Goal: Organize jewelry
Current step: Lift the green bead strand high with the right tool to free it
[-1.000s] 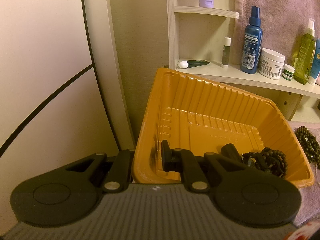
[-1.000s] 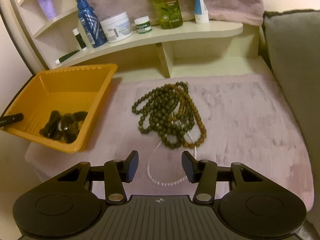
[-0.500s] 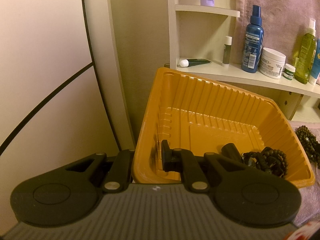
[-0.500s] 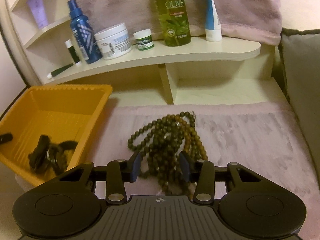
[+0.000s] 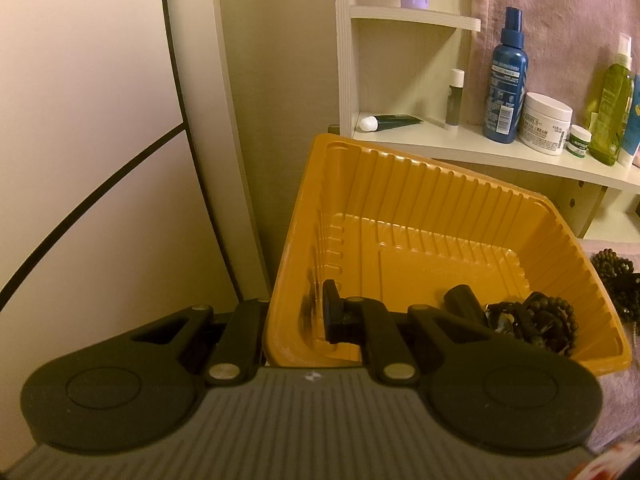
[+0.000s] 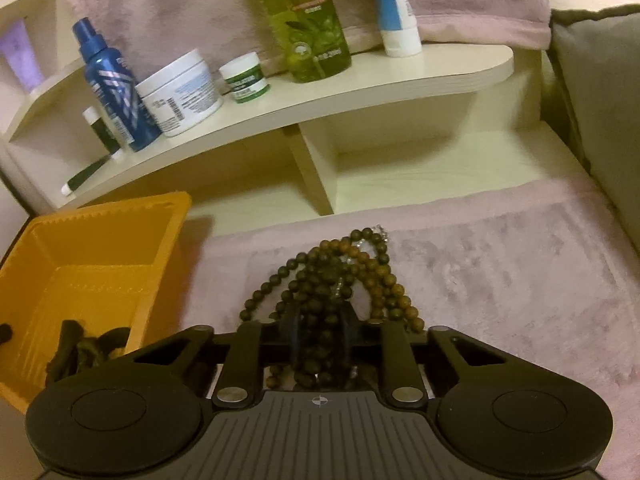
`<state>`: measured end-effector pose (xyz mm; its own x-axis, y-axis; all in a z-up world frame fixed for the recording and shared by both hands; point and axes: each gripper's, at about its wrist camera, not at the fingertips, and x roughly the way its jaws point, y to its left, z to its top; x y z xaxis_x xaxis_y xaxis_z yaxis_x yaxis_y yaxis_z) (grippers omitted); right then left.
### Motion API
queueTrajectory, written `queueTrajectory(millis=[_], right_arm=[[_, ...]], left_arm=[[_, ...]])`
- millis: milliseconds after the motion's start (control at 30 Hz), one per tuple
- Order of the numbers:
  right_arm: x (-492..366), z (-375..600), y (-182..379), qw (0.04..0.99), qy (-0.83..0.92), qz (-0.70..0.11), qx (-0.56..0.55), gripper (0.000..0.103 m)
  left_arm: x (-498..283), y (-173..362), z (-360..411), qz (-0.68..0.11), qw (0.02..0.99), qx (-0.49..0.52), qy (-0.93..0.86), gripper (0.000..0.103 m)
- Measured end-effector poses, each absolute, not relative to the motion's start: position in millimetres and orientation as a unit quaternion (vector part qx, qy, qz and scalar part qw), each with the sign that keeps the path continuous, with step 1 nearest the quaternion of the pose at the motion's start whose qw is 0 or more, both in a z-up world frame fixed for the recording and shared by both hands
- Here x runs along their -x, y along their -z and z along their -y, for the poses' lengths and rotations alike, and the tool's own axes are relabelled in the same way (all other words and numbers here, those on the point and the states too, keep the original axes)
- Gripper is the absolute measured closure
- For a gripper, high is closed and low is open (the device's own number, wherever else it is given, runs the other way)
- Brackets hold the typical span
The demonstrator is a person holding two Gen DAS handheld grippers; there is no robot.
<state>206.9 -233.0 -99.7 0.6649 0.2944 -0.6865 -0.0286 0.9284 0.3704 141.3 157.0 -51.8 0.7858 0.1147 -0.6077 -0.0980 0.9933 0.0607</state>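
Our right gripper (image 6: 320, 334) has advanced over the beads (image 6: 332, 276), its jaws just closing on the strands mid-mat. The tray (image 6: 168, 216) lies left, its near-left wall clamped by our left gripper (image 5: 298, 314).

Counts – 1 orange tray (image 6: 96, 236), 1 pile of bead strands (image 6: 340, 276) on the mat, strand count unclear. Shelf: 1 blue spray bottle (image 6: 108, 88), 2 white jars (image 6: 180, 92), 1 green bottle (image 6: 308, 20), 2 grippers – left gripper (image 5: 296, 316), right gripper (image 6: 320, 336).
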Motion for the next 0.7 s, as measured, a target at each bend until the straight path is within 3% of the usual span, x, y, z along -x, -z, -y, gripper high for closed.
queueTrajectory(millis=[700], right_arm=[[-151.7, 273.1, -37.9, 0.945, -0.134, -0.257, -0.154, 0.089]], left_arm=[[-140.7, 52.5, -157.4, -0.321, 0.946, -0.013, -0.055, 0.093]])
